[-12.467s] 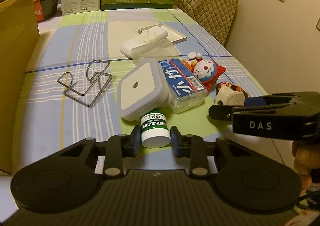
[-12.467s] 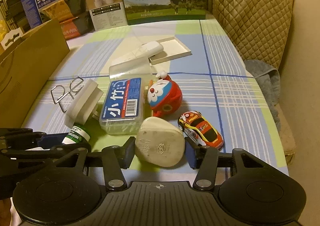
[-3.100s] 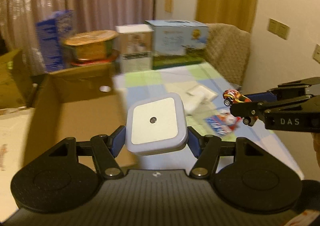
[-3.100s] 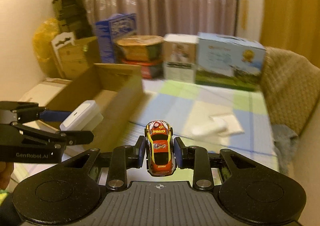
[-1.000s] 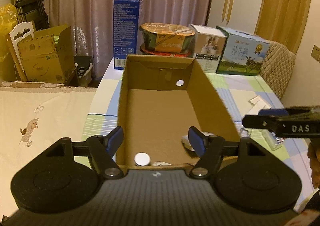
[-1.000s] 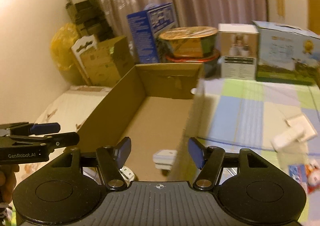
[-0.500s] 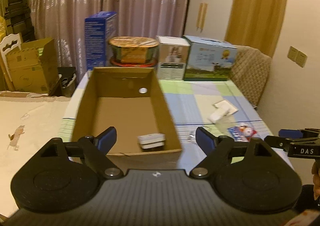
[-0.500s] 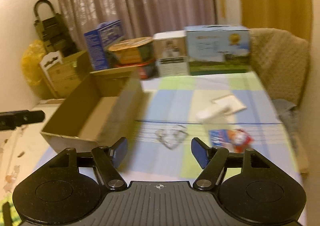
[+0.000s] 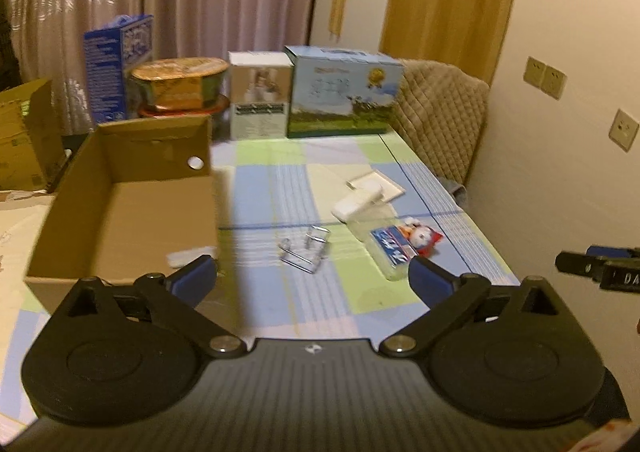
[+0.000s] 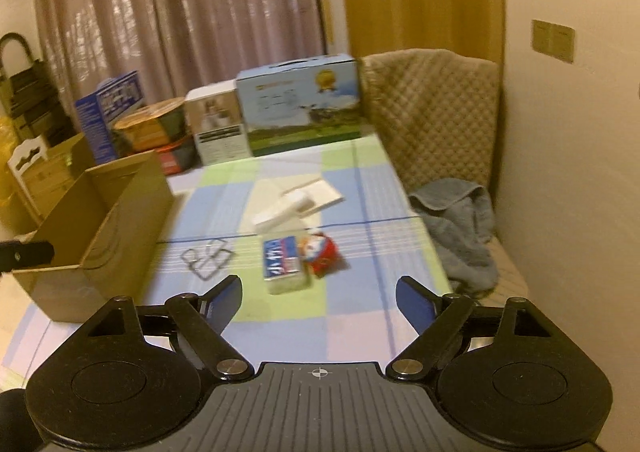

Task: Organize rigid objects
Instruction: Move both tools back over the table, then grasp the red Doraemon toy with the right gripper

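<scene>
An open cardboard box stands at the table's left; a white object shows low inside it. On the checked cloth lie a bent wire holder, a clear case with a blue label, a red round toy and a white oblong case. My left gripper hovers above the table's near edge, jaws opening wide, nothing between them. My right gripper also hangs over the near edge, jaws opening and empty, with the blue-label case and red toy ahead.
Cartons, a milk box and a round tin line the table's far edge. A quilted chair with a grey towel stands at the right against the wall. The cardboard box takes the left side.
Both views have swung right, away from the box and toward the loose things on the cloth. Both grippers' jaws stand wider apart than a second ago.
</scene>
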`<state>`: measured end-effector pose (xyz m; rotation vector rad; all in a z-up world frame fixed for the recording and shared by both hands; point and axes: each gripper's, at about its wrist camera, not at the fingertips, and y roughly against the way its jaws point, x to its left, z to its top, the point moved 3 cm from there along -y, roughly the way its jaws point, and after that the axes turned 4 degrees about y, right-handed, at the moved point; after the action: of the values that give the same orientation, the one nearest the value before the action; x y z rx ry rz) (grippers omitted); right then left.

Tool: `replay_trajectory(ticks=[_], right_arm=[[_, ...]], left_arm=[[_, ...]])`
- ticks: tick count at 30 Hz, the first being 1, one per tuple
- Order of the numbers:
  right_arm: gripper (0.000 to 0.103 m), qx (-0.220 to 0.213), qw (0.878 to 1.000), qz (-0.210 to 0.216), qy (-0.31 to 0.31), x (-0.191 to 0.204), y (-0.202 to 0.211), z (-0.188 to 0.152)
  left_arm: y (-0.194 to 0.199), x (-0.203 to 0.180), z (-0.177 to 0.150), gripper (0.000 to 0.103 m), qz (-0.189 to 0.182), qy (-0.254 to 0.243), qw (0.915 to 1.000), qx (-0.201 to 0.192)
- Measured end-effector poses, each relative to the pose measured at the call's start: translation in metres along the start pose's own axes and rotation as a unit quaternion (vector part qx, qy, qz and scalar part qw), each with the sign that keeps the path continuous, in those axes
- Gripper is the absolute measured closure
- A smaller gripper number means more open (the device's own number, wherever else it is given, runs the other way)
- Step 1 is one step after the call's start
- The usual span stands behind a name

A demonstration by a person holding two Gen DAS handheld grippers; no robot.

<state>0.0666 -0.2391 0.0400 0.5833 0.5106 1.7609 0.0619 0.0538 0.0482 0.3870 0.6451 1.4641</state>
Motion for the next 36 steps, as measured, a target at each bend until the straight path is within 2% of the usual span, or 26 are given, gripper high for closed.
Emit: replay_trajectory(ticks=[4,19,27,36], right_arm=[[0.021,-0.002,1.000,-0.005,-0.007,-0.015,0.004,-0.001],[0.021,0.007,1.000,-0.003,0.000,-0.030,-0.019,-0.001],[0.021,0.020,0.998,0.002,0.055,-0.033,-0.049,0.004],[0.021,0.041,0.990,0.026,0.133,-0.029,-0.109,0.006]], left_arm=[[-0.010,-0.017,-0.009,0.001,0.002,-0.012,0.9999,0.002],[-0.048,-0.049,-0.021,0.001,-0.008,-0.042,0.9989,0.021],[-0.083,-0.062,-0.020,0.001,-0.012,-0.049,0.9982,0.032],[-0.139,-0.069,-0.021,0.001,-0.017,-0.052,0.9973,0.048]])
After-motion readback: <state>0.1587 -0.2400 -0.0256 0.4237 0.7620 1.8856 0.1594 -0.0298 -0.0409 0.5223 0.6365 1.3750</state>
